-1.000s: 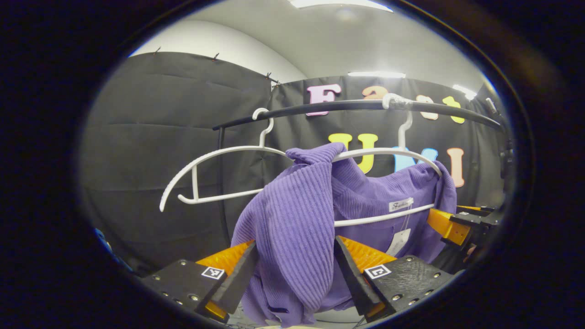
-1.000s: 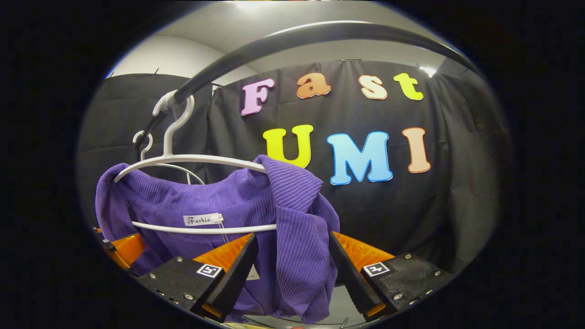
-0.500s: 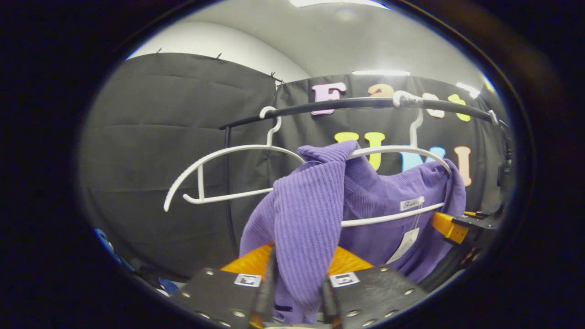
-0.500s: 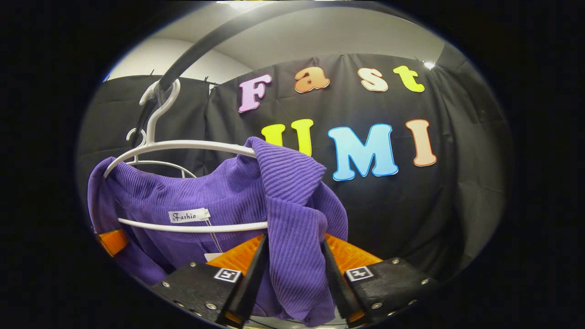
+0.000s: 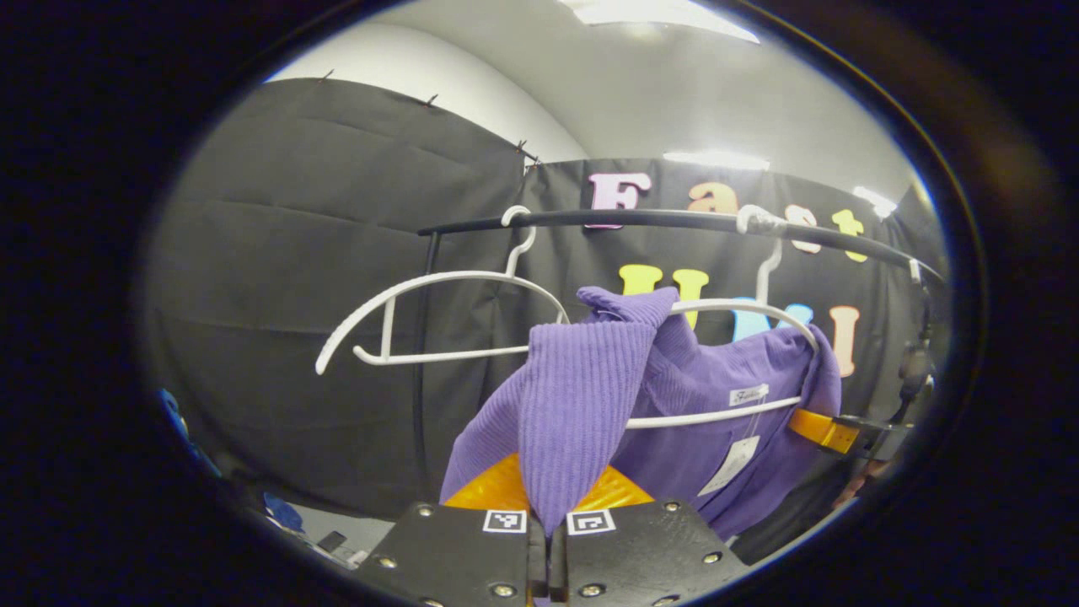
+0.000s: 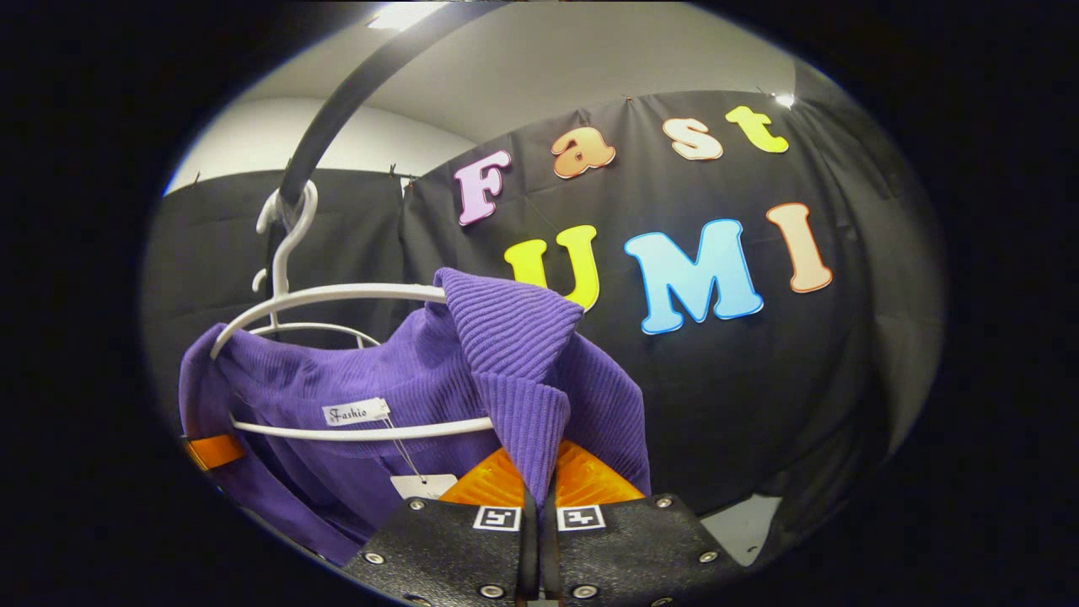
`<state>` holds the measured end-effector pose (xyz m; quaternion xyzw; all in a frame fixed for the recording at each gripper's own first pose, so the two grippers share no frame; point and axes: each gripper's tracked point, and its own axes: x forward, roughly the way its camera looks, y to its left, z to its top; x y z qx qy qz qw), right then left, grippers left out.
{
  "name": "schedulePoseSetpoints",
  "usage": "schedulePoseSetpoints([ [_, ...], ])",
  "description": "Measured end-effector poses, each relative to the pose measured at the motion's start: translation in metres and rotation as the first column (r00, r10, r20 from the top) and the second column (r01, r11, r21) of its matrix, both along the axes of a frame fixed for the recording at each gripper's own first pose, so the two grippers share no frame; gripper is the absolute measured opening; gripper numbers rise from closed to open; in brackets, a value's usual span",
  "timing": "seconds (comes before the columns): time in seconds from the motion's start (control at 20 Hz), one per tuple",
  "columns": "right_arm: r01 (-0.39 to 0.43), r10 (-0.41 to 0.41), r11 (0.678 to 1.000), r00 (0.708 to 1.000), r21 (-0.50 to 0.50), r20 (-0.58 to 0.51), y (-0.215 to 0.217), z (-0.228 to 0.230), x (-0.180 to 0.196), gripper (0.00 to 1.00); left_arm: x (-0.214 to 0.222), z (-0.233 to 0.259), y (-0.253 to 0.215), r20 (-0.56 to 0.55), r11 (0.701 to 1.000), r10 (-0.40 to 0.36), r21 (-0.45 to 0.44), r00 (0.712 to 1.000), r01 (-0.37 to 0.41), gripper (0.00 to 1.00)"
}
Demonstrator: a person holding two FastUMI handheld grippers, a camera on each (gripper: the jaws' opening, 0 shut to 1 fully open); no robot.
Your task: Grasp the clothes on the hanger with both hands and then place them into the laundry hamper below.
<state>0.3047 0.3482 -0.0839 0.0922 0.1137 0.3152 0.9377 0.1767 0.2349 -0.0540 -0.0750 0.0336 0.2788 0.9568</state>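
A black rail (image 5: 657,221) is seen across the top, with a purple ribbed garment (image 5: 700,396) hung on a white hanger (image 5: 742,308) at 2 o'clock in the left gripper view. An empty white hanger (image 5: 438,291) is hooked at 10 o'clock. The left hand-held gripper (image 5: 548,527) is closed tight, a garment fold pinched between both fingers at 6 o'clock. The right hand-held gripper (image 6: 537,506) is likewise clamped on the garment's other shoulder fold (image 6: 523,405).

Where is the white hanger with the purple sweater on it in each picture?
Left gripper view: the white hanger sits right of centre, hooked on the black rail, sweater draped over it.
Right gripper view: the white hanger sits left of centre, under the rail.
Shared landmark: the small white neck label on the purple sweater.
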Motion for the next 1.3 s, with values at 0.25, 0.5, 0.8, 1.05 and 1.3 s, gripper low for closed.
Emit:
schedulePoseSetpoints([
  [0.25,-0.032,0.034,0.998,0.999,-0.055,0.043,-0.003,0.001,0.0,0.0,-0.009,0.015,-0.005,0.027,1.0,0.015,-0.009,1.0,-0.015,0.05],
  [0.5,-0.075,0.076,0.997,0.996,-0.035,0.042,-0.004,0.006,-0.001,0.0,-0.016,0.052,-0.01,0.073,0.999,0.022,0.023,0.997,-0.024,0.01],
  [0.8,-0.074,0.076,0.996,0.995,-0.041,0.059,-0.009,0.006,-0.003,0.0,-0.027,0.086,0.007,0.05,0.995,0.05,0.086,0.997,-0.054,0.06],
  [1.05,-0.033,0.037,0.998,0.997,-0.061,0.074,-0.017,0.008,-0.004,0.0,-0.034,0.102,0.03,-0.002,0.999,0.003,0.046,1.0,-0.002,0.07],
  [1.3,0.065,-0.06,0.996,0.995,-0.057,0.082,-0.022,0.018,-0.025,0.0,-0.048,0.118,0.063,0.006,0.997,-0.031,0.067,1.0,0.03,0.01],
])
